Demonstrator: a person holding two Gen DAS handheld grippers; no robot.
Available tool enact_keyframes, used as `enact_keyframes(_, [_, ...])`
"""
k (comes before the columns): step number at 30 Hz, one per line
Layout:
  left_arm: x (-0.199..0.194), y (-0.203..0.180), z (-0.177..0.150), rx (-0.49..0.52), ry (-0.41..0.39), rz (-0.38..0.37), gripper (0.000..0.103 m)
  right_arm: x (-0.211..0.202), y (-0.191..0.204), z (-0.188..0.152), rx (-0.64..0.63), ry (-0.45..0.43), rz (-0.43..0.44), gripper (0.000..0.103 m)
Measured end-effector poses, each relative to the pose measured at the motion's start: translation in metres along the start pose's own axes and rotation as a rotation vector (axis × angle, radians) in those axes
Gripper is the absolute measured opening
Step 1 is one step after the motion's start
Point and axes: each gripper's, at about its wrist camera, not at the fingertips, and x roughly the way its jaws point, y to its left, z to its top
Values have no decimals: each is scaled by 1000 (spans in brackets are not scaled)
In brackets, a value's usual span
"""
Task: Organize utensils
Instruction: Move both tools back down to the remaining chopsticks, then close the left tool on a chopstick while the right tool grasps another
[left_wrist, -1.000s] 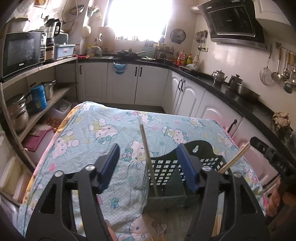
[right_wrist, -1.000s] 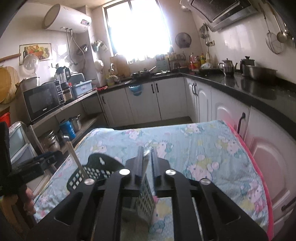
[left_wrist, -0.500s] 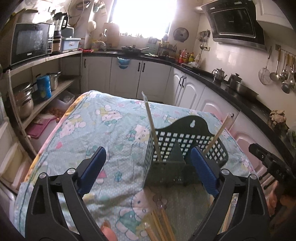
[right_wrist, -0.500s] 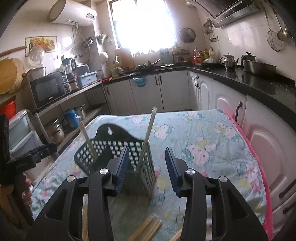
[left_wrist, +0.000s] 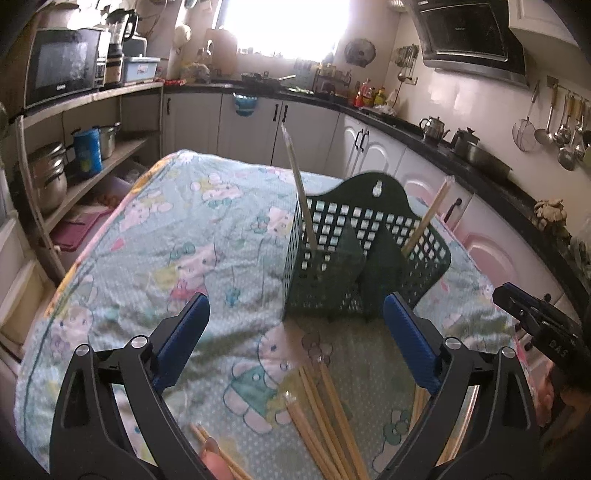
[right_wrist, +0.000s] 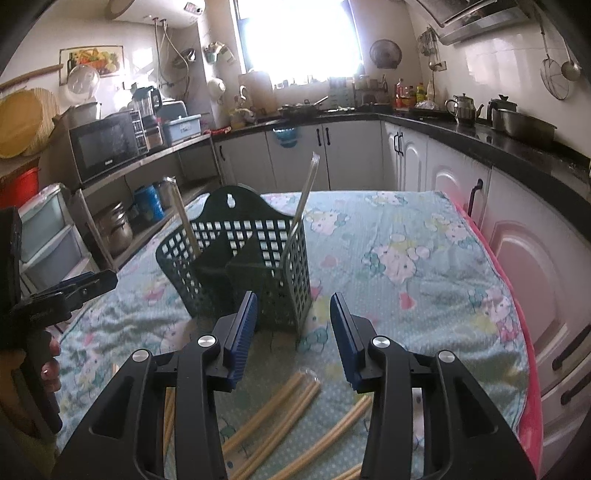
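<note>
A dark green perforated utensil basket (left_wrist: 354, 254) stands upright on the cartoon-print tablecloth (left_wrist: 166, 236); it also shows in the right wrist view (right_wrist: 251, 258). Two wrapped chopstick pairs stand in it, one on the left side (left_wrist: 299, 192) and one on the right side (left_wrist: 428, 218). Several wrapped chopsticks (left_wrist: 325, 417) lie flat in front of the basket, also in the right wrist view (right_wrist: 273, 410). My left gripper (left_wrist: 295, 332) is open wide and empty, just before the basket. My right gripper (right_wrist: 293, 332) is open and empty, above the loose chopsticks.
The table's right edge has a pink border (right_wrist: 517, 332) beside white cabinets (right_wrist: 535, 258). Shelves with pots (left_wrist: 51, 173) and a microwave (left_wrist: 62, 66) stand to the left. A black countertop (left_wrist: 480, 162) runs along the right wall.
Both grippers pulled back from the basket and opened. The right gripper was shut a second ago and let go of a chopstick pair, which now stands in the basket. The loose chopsticks came into view.
</note>
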Motion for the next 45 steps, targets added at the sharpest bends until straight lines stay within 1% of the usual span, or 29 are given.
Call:
enact_keyframes(11, [6,-3,-35,-9,80,-14,86,3,4,-31,-18,65,19,40])
enact_keyframes(17, [14,-6,-55,-11,135,-19,86,7,0,-44,-21,104,14,40])
enact_keyframes(19, [16,-7,-60,-14,152,-22,84,10,-2,-50,-18,124,8,40])
enact_keyframes(22, [21,-10,-70,-6,187,-22,76,14,-4,-57,-17,147,4,40])
enact_keyframes(24, [23,-11,-76,-2,206,-26,61,18,-5,-61,-13,171,5,40])
enact_keyframes(28, [31,-13,-90,6,257,-18,49,25,-5,-68,-16,210,18,40])
enact_keyframes(30, [35,-12,-95,-3,281,-6,41,28,-5,-71,-20,227,24,40])
enact_keyframes(32, [38,-9,-97,-20,295,7,38,32,-4,-71,-22,238,27,40])
enact_keyframes(36, [41,-5,-98,-24,301,17,34,41,-4,-72,-25,267,28,40])
enact_keyframes(38, [42,-3,-97,-31,303,20,32,48,-4,-72,-28,286,18,40])
enact_keyframes(41, [43,0,-96,-29,310,39,26,58,-4,-71,-30,310,13,40])
enact_keyframes(45, [44,2,-96,-28,318,45,24,73,-7,-71,-20,346,-9,40])
